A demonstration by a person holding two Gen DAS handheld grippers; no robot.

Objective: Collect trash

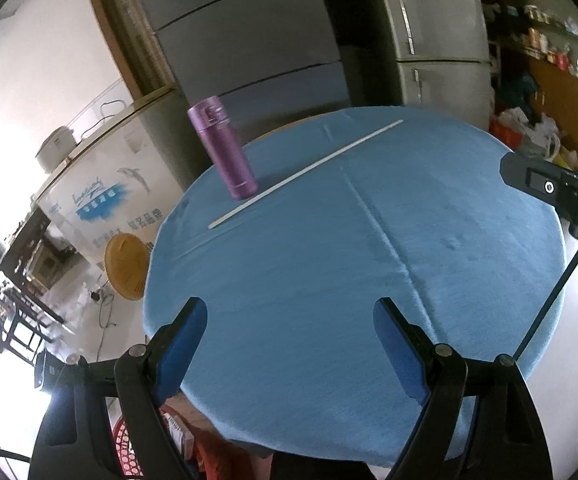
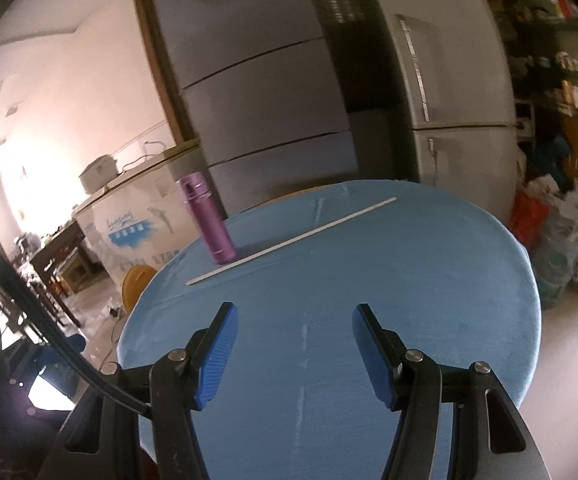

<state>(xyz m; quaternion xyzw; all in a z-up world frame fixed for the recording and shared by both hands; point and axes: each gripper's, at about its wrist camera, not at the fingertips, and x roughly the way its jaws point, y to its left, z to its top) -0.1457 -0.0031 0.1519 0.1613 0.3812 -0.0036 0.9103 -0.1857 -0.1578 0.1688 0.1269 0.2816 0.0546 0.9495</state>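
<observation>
Now both jaws gape empty — left hand-held gripper [image 1: 291, 350] and right hand-held gripper [image 2: 295, 354] over the round blue-clothed bench [image 1: 369, 264]; a long white straw [image 1: 305, 172] lies near its far edge, beside an upright purple metal flask [image 1: 225, 152].

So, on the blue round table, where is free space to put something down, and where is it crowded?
The blue cloth is bare between the white stick and the near edge, under both open grippers, left gripper and right gripper. A narrower bare strip lies beyond the stick toward the refrigerators. The tight spot is far left, where the purple bottle stands beside the stick.
</observation>
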